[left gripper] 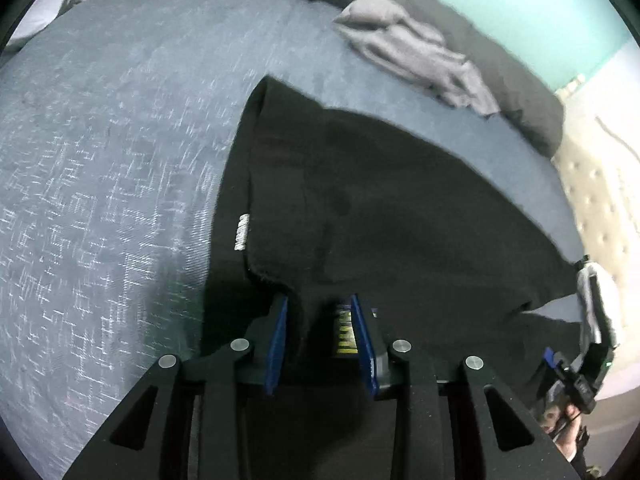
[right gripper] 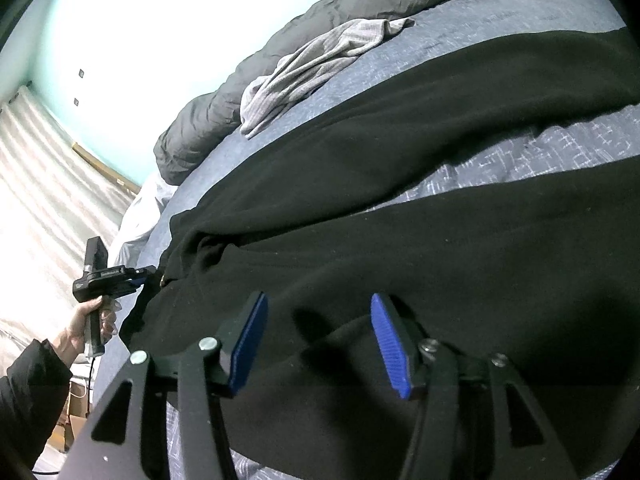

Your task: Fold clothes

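A black garment (left gripper: 380, 200) lies spread on the blue patterned bedspread (left gripper: 100, 160); it looks like trousers, with two legs in the right wrist view (right gripper: 400, 184). My left gripper (left gripper: 320, 304) has its blue pads partly closed around the garment's edge, cloth bunched between them. It also shows from the side in the right wrist view (right gripper: 154, 274), at the garment's waist end. My right gripper (right gripper: 318, 312) is open just above the black cloth, nothing between its pads. It shows at the right edge of the left wrist view (left gripper: 554, 358), at the garment's far edge.
A crumpled grey garment (left gripper: 412, 52) lies at the far side of the bed, against a dark grey duvet (left gripper: 500, 76) bunched along the edge. A turquoise wall (left gripper: 520, 8) and pale floor (right gripper: 44, 184) lie beyond the bed.
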`<state>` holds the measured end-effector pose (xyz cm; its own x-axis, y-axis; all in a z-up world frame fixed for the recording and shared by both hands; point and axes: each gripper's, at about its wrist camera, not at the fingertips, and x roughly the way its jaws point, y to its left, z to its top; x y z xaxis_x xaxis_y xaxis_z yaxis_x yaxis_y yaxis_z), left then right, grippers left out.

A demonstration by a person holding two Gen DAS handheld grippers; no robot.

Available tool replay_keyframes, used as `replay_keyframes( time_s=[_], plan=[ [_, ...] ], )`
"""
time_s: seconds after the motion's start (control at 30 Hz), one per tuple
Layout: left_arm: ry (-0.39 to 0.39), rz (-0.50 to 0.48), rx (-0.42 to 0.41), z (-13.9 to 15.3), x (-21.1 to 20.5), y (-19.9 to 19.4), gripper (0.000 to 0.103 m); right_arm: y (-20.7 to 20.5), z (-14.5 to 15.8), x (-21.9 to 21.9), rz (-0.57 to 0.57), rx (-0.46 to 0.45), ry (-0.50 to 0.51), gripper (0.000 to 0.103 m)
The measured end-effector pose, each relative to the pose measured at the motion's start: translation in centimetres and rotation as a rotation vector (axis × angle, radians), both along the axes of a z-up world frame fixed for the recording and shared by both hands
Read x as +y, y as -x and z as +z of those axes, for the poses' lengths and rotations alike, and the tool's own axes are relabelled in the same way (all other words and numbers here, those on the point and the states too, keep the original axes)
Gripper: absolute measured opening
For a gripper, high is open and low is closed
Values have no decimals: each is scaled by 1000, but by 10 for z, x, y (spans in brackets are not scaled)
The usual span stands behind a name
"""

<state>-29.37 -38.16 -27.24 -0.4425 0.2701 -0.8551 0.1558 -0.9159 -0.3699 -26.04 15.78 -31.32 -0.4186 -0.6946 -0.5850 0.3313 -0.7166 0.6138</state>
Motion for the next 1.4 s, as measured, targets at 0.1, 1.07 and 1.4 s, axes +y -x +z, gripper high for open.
replay_keyframes(
  time_s=[0.1,1.07,1.4],
  plan=[
    [-11,16,-31,-8,-7,4,33,0,0,-1,-1,-2,0,56],
    [125,120,47,42,-10,61,2,2,-3,-2,-9,-7,12,56],
    [38,194,-31,2,-35,48,17,4,-3,-2,-14,-9,21,56]
  ],
)
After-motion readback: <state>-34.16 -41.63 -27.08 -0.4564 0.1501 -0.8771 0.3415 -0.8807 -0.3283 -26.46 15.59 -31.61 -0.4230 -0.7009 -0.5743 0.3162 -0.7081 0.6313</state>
